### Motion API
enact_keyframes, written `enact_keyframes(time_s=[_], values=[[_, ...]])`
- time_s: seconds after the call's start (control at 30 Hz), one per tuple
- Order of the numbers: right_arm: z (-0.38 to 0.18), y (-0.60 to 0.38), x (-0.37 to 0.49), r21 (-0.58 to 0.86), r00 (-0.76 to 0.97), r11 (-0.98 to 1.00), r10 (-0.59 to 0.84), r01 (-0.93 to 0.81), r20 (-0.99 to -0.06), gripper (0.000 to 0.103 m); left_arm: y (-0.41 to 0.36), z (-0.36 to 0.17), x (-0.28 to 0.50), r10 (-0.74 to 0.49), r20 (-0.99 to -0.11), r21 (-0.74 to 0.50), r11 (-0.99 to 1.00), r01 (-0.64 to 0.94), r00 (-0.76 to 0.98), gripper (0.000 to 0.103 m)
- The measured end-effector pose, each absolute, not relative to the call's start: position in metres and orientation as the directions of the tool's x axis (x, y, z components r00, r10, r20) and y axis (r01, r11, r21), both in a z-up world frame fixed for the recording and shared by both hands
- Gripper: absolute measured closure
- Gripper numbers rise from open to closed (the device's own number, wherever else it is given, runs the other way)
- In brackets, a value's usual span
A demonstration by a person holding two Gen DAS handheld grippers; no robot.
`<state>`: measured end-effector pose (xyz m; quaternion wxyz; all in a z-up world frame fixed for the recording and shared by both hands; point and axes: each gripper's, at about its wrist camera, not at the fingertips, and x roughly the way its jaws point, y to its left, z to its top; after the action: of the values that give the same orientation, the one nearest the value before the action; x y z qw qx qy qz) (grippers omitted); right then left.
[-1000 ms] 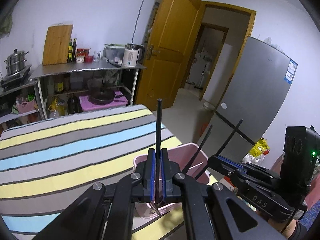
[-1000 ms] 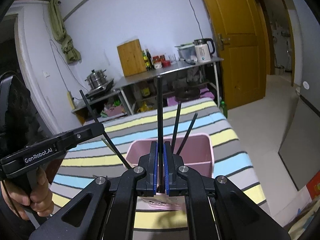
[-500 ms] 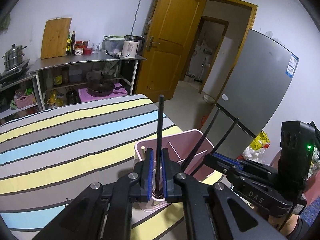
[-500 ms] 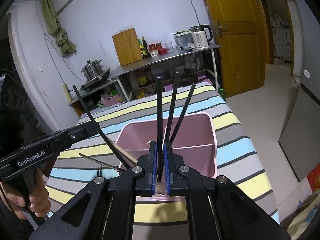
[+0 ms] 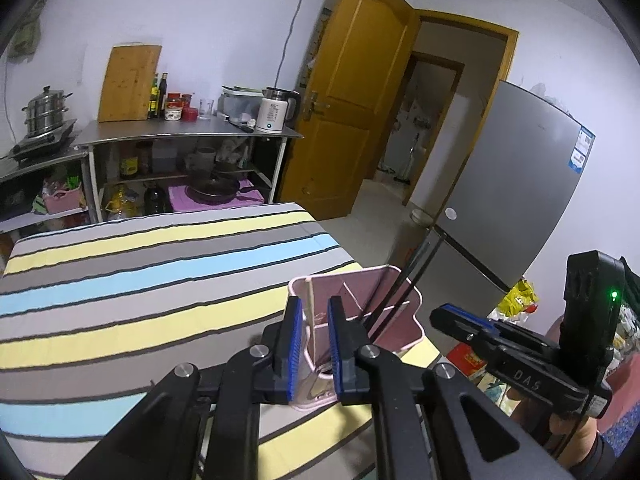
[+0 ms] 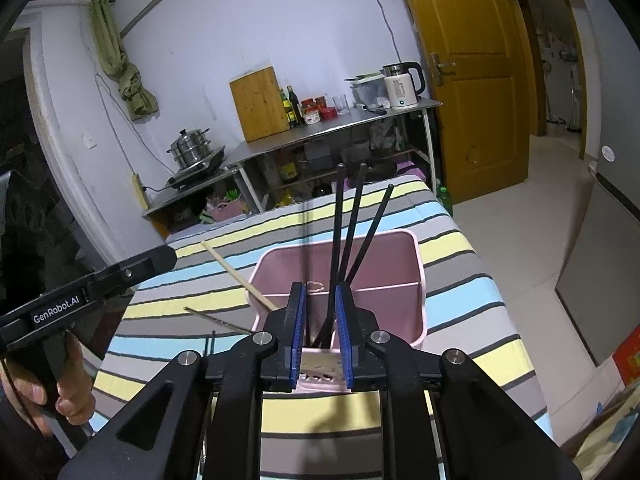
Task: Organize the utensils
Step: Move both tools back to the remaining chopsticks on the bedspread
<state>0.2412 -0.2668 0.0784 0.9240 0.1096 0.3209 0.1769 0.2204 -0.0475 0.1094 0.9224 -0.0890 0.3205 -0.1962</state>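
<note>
A pink divided bin (image 5: 400,332) (image 6: 384,264) stands near the right edge of the striped tablecloth (image 5: 140,280). Three black chopsticks (image 6: 352,224) (image 5: 408,284) stand in it, leaning against its rim. My right gripper (image 6: 320,292) (image 5: 440,312) is over the bin's near end. Its jaws are opening, with the black sticks rising between the pads, which do not press them. My left gripper (image 5: 314,304) (image 6: 168,254) is at the bin's left end, jaws opening, with a pale wooden chopstick (image 5: 311,312) (image 6: 236,274) loose between its pads. That chopstick leans out over the rim.
A thin brown stick (image 6: 218,320) lies on the cloth left of the bin. A steel shelf (image 5: 192,134) with a kettle, bottles and a cutting board stands beyond the table. A grey fridge (image 5: 520,200) and a wooden door (image 5: 352,100) are to the right.
Both grippers were shut on upright black sticks and have parted their jaws. Both came down to the bin. The right one's stick now stands in it with two others.
</note>
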Motion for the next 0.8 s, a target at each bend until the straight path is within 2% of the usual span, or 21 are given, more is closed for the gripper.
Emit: enact_keyframes(time_s=[0.3, 0.8], values=[[0.084, -0.255, 0.21, 0.297, 0.732, 0.903, 0.427, -0.311, -0.531, 0.087, -0.016, 0.098, 0.177, -0.356, -0.559, -0.293, 0.93, 0.224, 0.749, 0.09], [0.062, -0.219, 0.187, 0.3, 0.658, 0.869, 0.495, -0.394, -0.568, 0.087, 0.031, 0.061, 0.122, -0.253, -0.605, -0.268, 0.958, 0.107, 0.755, 0.09]])
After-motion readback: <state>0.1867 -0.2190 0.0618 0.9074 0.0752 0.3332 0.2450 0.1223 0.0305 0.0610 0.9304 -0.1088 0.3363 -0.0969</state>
